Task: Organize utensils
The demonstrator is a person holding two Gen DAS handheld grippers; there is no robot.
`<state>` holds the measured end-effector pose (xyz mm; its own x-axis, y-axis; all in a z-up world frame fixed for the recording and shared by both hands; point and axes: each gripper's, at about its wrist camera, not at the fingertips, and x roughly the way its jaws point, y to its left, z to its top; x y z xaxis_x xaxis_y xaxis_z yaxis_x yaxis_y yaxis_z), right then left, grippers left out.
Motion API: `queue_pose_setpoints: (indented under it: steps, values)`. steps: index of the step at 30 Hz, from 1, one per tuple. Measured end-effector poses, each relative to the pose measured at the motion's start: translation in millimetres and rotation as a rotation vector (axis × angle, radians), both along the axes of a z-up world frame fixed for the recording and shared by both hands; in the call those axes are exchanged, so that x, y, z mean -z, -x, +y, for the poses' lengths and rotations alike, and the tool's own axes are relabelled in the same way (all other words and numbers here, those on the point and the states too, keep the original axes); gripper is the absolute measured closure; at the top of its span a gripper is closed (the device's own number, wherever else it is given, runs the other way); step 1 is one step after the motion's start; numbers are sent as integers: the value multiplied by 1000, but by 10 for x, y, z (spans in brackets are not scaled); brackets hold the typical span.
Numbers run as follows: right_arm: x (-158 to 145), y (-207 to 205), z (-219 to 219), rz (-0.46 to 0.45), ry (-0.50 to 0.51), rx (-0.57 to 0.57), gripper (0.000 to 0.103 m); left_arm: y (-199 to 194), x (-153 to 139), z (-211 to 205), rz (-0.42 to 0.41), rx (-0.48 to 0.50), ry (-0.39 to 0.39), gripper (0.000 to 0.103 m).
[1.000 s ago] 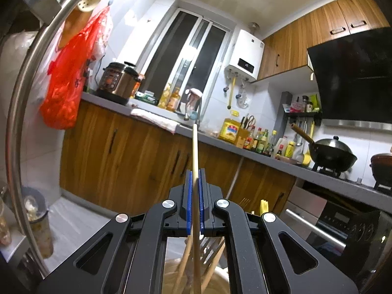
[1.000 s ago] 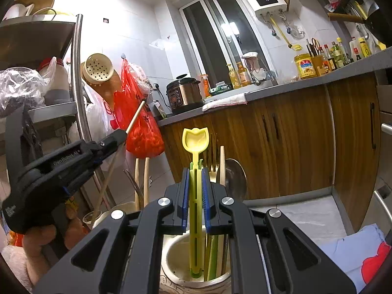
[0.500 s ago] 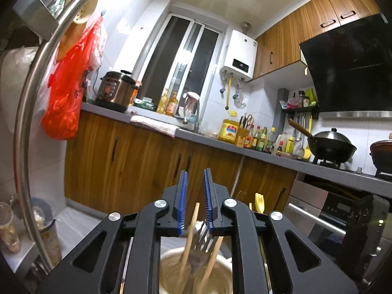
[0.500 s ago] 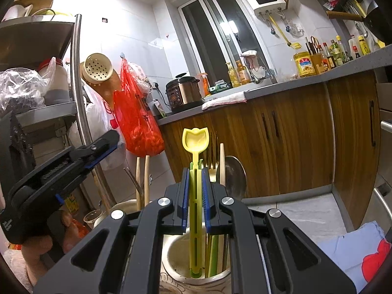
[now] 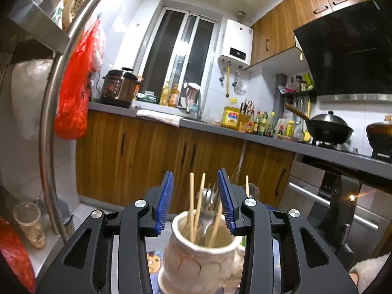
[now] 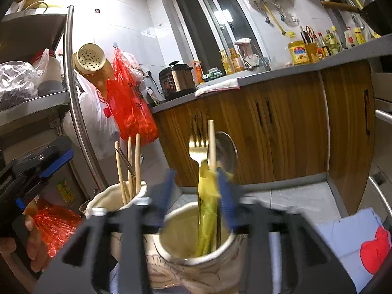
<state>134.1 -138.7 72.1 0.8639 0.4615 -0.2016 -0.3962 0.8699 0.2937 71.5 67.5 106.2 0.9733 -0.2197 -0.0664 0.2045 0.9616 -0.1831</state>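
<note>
Now both grippers gape empty, the left gripper (image 5: 195, 202) above the upright chopsticks (image 5: 191, 203), the blurred right gripper (image 6: 196, 193) seemingly beside the yellow spoon (image 6: 207, 210).

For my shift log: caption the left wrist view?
Open left tool above ceramic holder holding chopsticks and fork.

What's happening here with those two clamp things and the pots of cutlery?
A person is sorting utensils into two ceramic pots with a gripper in each hand. The left hand-held gripper is open above the pot holding chopsticks and a fork. The right hand-held gripper, blurred, looks open over the other pot with the yellow utensil.
</note>
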Motion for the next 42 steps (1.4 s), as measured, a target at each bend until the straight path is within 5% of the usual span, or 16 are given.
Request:
queue_pose_setpoints:
  steps: [6,21,34,42]
  values:
    - [-27,283,-138,26,-24,15,46,360,2,-58,26,7,-33,61]
    - [-67,1214,-456,43,-8,49,42,964,305,-374,124,-23,6,56]
    - [125,1366,-433,9,156,105,23,769,778,-454,289,-196,-110,33]
    - [199,1412,-374,-34,204,115,12,833,775,-582,259,-193,-170,18]
